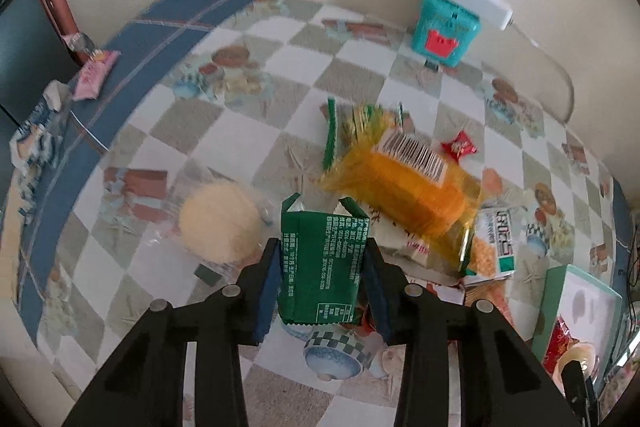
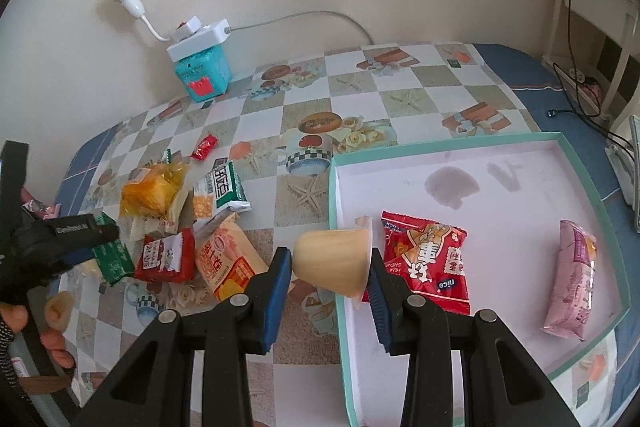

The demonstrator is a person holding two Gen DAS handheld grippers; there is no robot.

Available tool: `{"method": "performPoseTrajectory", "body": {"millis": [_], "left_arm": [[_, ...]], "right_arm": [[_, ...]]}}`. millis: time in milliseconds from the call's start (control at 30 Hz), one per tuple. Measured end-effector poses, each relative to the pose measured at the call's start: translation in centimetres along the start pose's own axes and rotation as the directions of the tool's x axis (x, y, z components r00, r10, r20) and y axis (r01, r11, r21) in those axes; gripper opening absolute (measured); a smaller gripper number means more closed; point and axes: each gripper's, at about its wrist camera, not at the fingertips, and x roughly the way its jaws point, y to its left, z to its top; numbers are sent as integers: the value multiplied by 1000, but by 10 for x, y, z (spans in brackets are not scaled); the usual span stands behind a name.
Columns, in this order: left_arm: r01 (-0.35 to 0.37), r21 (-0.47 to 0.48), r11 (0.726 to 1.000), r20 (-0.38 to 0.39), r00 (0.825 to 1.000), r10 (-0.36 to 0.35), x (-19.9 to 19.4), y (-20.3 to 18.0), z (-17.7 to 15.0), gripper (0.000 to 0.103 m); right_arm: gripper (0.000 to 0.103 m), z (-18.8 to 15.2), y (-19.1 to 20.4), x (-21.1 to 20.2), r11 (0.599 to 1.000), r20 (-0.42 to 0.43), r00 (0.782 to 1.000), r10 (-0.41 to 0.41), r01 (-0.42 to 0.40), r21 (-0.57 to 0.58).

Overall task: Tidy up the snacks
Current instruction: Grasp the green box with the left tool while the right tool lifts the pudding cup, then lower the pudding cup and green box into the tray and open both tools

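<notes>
My left gripper (image 1: 322,259) is shut on a green snack packet (image 1: 320,267) and holds it above the checked tablecloth; it also shows at the left of the right wrist view (image 2: 86,247). My right gripper (image 2: 330,267) is shut on a tan jelly cup (image 2: 332,261), held on its side over the left rim of the teal-edged tray (image 2: 334,195). In the tray lie a red snack packet (image 2: 428,263) and a pink packet (image 2: 572,279). A pile of snacks lies on the table: an orange cracker pack (image 1: 408,187), a green-white packet (image 1: 494,243), a small red candy (image 1: 459,146).
Another jelly cup (image 1: 220,223) lies left of the green packet. A teal box (image 1: 446,23) with a white power strip on top stands at the wall. A pink packet (image 1: 94,75) lies at the table's far left edge. The tray shows at the lower right (image 1: 554,291).
</notes>
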Motion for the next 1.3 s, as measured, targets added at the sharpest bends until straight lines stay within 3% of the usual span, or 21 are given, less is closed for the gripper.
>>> {"method": "performPoseTrajectory", "body": {"millis": [333,667,933,1067,1300], "left_arm": [[17,8,1000,163,986,-18,-67,-4,7,41],[74,117,990,210,973,-98,-101,-48,-8,41],[155,258,954,174,963,-204,-116,-105,-36,41],[204,340,918,140,954,-264,-123,-136,-56,41],[297,430,853,11,943,-333,-114,-180,-92,41]], "right_arm": [[39,5,-19,-13,999,28,1000,-14,13,51],[39,9,-80,-24,976,32,992,-125,118,182],[40,7,-130,-40,938,40,978,-204,184,293],[40,5,-151,-48,917,49,973,-223,193,349],[40,2,-171,-64,897,68,967,-245,199,396]]}}
